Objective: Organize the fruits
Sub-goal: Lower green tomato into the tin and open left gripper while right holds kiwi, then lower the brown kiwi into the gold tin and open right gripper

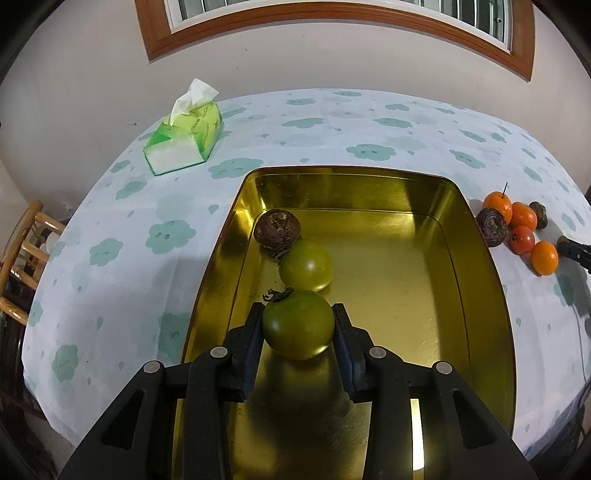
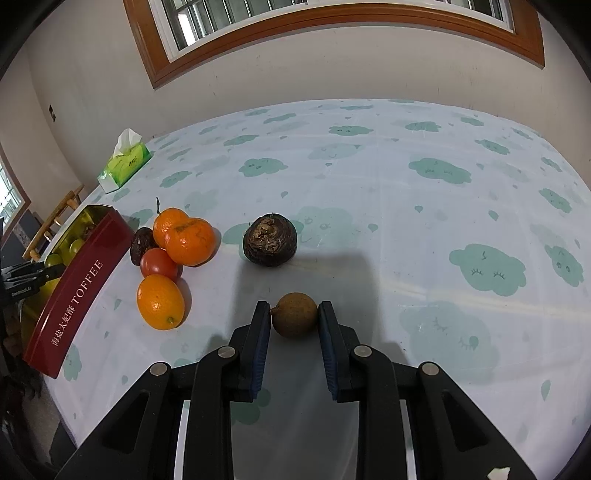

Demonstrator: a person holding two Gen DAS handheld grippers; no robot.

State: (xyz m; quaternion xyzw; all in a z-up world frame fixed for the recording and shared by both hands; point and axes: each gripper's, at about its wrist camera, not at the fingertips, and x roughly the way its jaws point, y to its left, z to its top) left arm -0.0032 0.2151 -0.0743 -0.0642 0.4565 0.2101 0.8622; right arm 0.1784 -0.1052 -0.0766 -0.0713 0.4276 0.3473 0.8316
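One red "TOFFEE" tin [image 2: 79, 291]

A green tissue pack [image 1: 184, 138] is seen lying on the cloud-print tablecloth [image 1: 332, 136] near the desk's far left edge. A wooden chair [image 1: 22, 254] is glimpsed beside the desk, and a wood-framed window [image 2: 332, 22] is set in the wall behind.

Dim, soft daylight; fisheye-bent edges, sharp focus, glare inside gold tin [image 1: 480, 258].
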